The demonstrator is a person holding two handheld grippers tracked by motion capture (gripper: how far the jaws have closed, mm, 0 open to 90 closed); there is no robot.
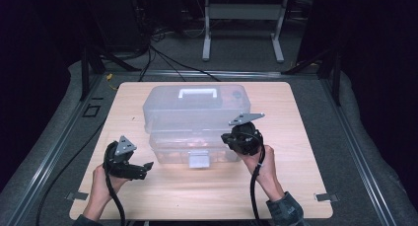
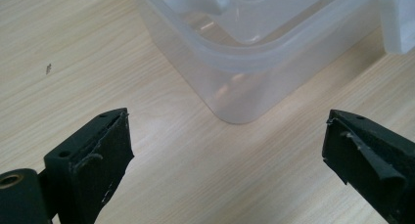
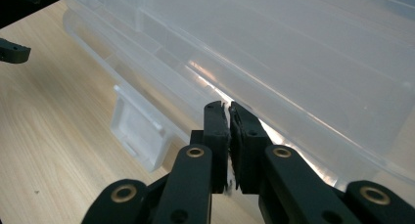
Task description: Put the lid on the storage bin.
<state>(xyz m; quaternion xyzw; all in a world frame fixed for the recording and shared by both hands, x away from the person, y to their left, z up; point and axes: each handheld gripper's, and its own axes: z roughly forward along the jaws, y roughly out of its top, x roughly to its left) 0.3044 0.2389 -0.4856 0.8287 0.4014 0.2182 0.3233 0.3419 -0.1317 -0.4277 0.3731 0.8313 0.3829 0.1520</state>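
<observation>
Box (image 1: 197,120) lid part-raised, latch (image 1: 199,159) free; right gripper (image 3: 229,111) closed under lid edge, left gripper (image 2: 227,141) wide apart, empty; full opening left.

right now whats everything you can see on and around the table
storage box: one, clear plastic, mid table, lid raised ajar
handle: one, white, on the lid top
latch: one, white, front of the box base
table: one, light wood
metal stand: one, grey, on the floor behind the table
left gripper: one, black, jaws open, near the box's front left corner
right gripper: one, black, jaws shut, at the lid's front edge
</observation>
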